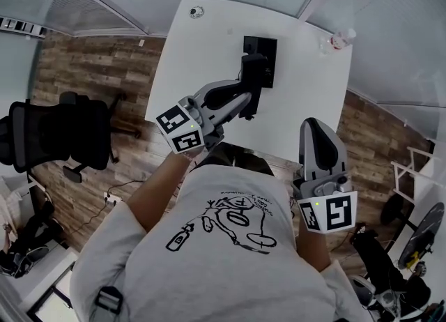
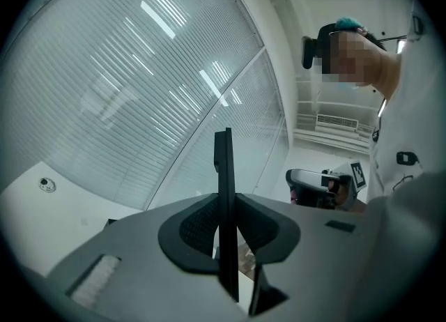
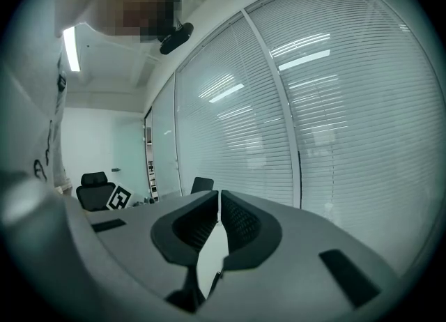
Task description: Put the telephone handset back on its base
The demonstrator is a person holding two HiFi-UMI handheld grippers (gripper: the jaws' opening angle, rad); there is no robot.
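Here left gripper (image 1: 248, 100) seemingly clamps handset (image 1: 254, 71) over base (image 1: 267, 47), mid-table (image 1: 306, 97)

L grip (image 2: 226, 235) | jaws clamp thin blk handset (image 2: 223, 167) | upright, edge-on

Two grippers: left gripper (image 1: 245, 102), right gripper (image 3: 217, 210). Two marker cubes: left cube (image 1: 180, 129), right cube (image 1: 328, 214). One handset (image 1: 252, 70). One telephone base (image 1: 269, 44). One white table (image 1: 306, 97). One small round item (image 1: 196, 12) at table corner. One clear bottle-like item (image 1: 341, 37) at opposite corner. Two black office chairs in right gripper view: near chair (image 3: 94, 188), far chair (image 3: 202, 185). One person (image 1: 230, 244).
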